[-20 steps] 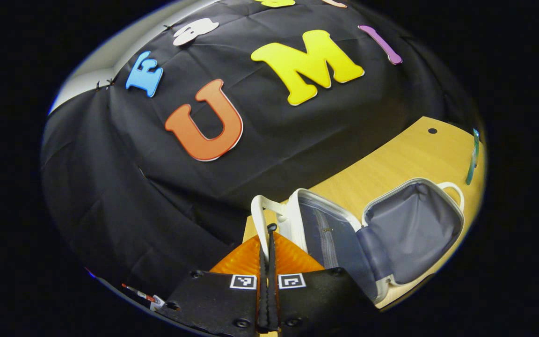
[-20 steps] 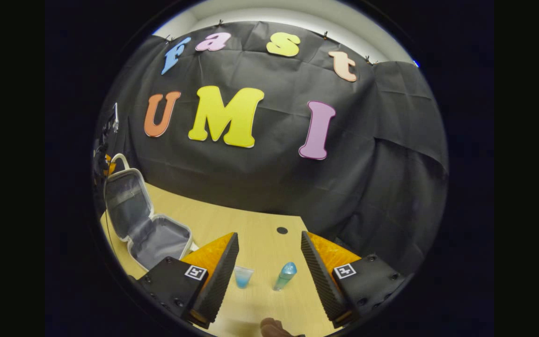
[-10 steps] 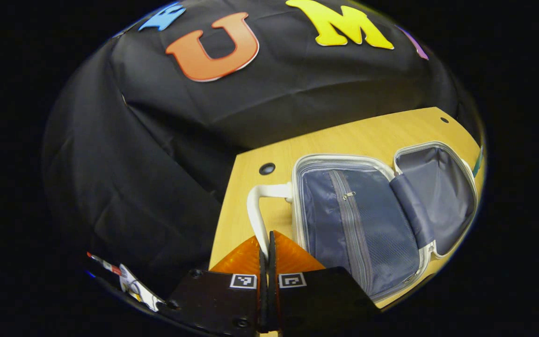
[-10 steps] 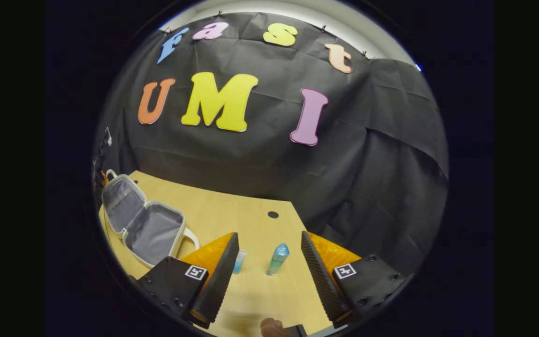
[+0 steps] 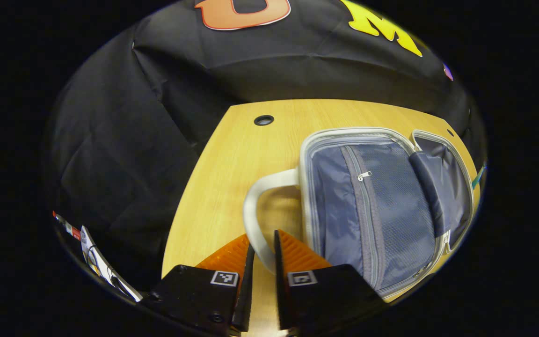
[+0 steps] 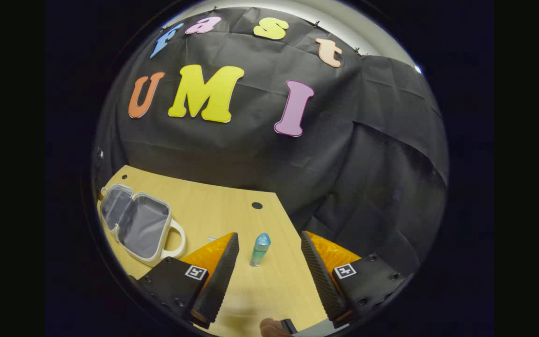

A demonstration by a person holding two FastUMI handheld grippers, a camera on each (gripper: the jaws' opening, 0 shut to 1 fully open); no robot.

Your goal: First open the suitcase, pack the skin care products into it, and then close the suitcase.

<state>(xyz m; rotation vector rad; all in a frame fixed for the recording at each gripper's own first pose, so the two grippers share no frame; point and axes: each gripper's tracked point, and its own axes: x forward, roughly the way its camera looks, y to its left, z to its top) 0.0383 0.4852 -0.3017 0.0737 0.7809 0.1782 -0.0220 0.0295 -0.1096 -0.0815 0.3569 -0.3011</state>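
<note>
One open suitcase [image 5: 382, 206], one bottle [image 6: 259, 249], perhaps a half-hidden cup.

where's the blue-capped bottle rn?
In the right gripper view, the bottle stands upright on the table, ahead between the right gripper's open fingers, right of the open suitcase.

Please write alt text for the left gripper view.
An open suitcase lies flat on a wooden table, lining up. The left gripper, fingers slightly apart, straddles its white handle.
</note>
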